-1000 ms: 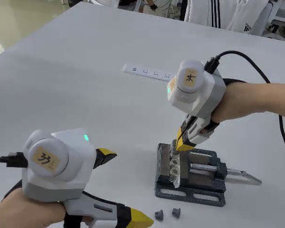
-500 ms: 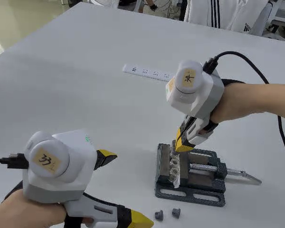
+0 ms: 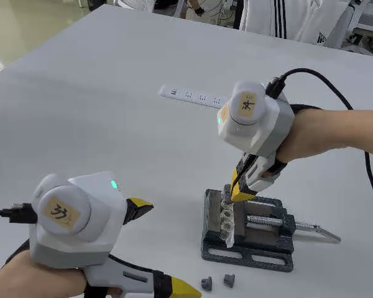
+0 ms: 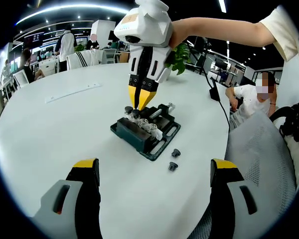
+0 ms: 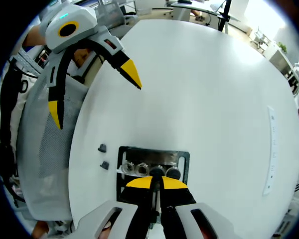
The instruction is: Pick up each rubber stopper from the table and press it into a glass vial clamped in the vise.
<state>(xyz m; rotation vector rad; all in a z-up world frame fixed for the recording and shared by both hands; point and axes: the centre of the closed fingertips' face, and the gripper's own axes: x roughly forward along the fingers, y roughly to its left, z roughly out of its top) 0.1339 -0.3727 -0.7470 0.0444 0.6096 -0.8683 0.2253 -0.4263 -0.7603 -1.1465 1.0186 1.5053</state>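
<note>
A dark vise [image 3: 268, 248] clamps a row of glass vials [image 3: 227, 218]. My right gripper [image 3: 235, 194] is shut, its yellow tips pointing down at the far end of the row. In the right gripper view the shut tips [image 5: 157, 183] sit just over a dark stopper [image 5: 157, 173] in a vial, beside another stoppered vial [image 5: 173, 174]; two vials [image 5: 134, 169] look uncapped. Two loose grey stoppers [image 3: 207, 284] [image 3: 229, 280] lie on the table in front of the vise. My left gripper [image 3: 161, 247] is open at the near left, holding nothing; its view shows the vise [image 4: 162, 138] and loose stoppers [image 4: 176, 153] ahead.
A white power strip [image 3: 193, 96] lies on the table beyond the vise. The vise's screw handle [image 3: 317, 231] sticks out to the right. A black cable [image 3: 336, 93] trails from the right gripper. A mesh chair [image 4: 259, 164] stands at the table edge.
The right gripper's shut tips have edged slightly down toward the far vial. The left gripper has barely moved.
</note>
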